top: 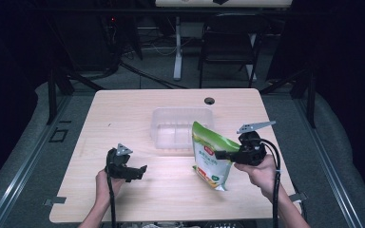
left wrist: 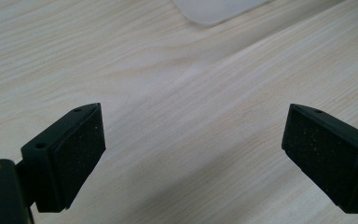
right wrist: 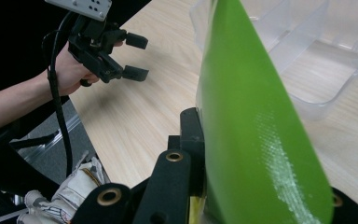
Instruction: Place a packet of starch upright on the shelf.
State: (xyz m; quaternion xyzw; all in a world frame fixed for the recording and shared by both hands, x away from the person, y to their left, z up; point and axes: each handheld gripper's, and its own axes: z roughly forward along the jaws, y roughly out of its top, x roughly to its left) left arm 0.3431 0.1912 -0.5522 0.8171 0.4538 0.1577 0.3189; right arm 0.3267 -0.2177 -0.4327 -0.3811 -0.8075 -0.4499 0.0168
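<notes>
Our right gripper point(top: 221, 155) is clamped on the green pouch point(top: 209, 154), which hangs upright just short of the clear tray point(top: 171, 124) ahead. We judge a steady forward carry best. Our left gripper point(top: 140, 172) waits released, holding nothing.
</notes>
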